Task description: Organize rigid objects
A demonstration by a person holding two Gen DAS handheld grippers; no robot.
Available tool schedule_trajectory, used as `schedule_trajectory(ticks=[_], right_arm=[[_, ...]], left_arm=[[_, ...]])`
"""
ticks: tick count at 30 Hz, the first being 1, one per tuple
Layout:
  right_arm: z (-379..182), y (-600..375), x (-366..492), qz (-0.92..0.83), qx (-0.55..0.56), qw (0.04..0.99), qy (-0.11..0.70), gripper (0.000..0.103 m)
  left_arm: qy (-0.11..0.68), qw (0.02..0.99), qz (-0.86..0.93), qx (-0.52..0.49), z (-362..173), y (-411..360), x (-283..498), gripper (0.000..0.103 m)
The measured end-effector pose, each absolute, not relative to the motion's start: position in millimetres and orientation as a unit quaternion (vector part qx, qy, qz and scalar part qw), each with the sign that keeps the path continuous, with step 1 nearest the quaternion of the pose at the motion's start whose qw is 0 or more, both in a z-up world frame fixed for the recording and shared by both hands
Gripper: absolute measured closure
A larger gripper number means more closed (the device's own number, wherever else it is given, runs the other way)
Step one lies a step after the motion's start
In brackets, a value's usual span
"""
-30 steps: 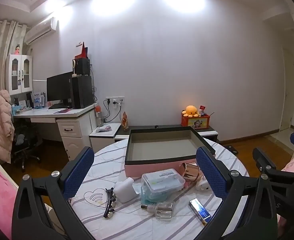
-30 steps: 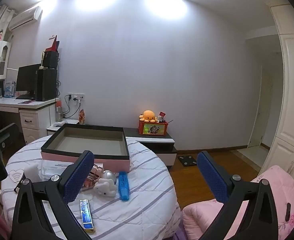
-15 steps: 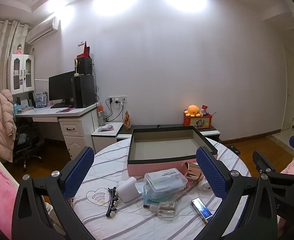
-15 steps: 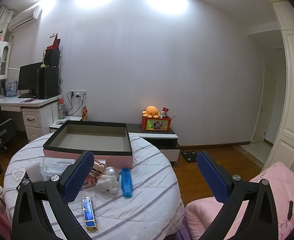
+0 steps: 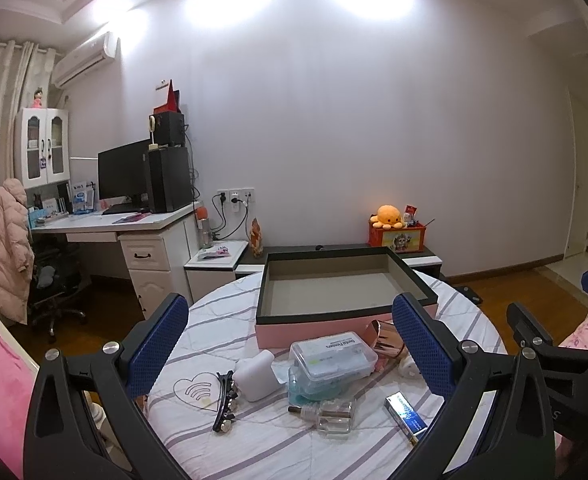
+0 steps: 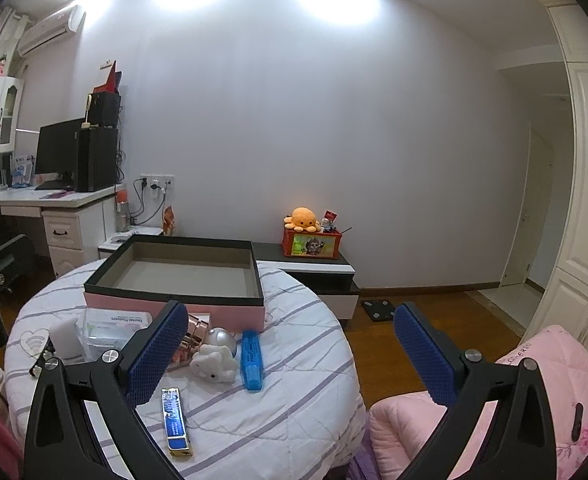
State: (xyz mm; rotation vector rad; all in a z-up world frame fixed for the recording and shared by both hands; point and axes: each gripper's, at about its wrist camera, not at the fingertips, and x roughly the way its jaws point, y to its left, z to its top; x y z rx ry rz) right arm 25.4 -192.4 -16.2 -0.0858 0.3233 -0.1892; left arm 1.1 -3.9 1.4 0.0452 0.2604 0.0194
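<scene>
The left gripper (image 5: pixel 290 344) has its two fingers spread wide apart and holds nothing; the pads (image 5: pixel 156 346) are blue with a fine dotted rubber texture, on black plastic arms with silver screws. Closest between these fingers lies a clear glass bottle (image 5: pixel 331 415) on its side, and left of it a black hair clip (image 5: pixel 224 402) with small shiny stones; to the right a flat blue and gold case (image 5: pixel 406 412) lies on the striped cloth of the round table (image 5: pixel 214 320). A little farther is a white rounded block (image 5: pixel 256 374), touching a transparent plastic box (image 5: pixel 331 356) with a printed label; behind that a shiny rose-gold cup (image 5: pixel 385 336) lies partly hidden by the right finger. Farther, the pink box (image 5: pixel 345 292) with black rim and grey cardboard inside stands open.

The right gripper (image 6: pixel 290 346) is also spread wide and empty; the same blue and gold case (image 6: pixel 176 420) lies just under its left finger. Ahead, a white soft-shaped figurine (image 6: pixel 214 362) touches a silver ball (image 6: pixel 222 338), and a blue oblong plastic piece (image 6: pixel 252 358) lies beside them; the left finger covers part of the rose-gold cup (image 6: pixel 196 330). To the right is a pink quilt (image 6: pixel 533 380); far behind, an orange plush octopus (image 6: pixel 302 217) sits on a red box (image 6: pixel 311 242).
</scene>
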Motion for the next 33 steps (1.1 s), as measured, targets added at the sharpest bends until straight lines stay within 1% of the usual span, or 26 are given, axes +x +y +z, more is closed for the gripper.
schedule_trajectory(ticks=[33], right_arm=[[-8,-195,15,-0.097,-0.043,0.984,0.144,0.000]], left_arm=[[0.127,0.991,0.016,0.022,-1,-2,3,0.000]])
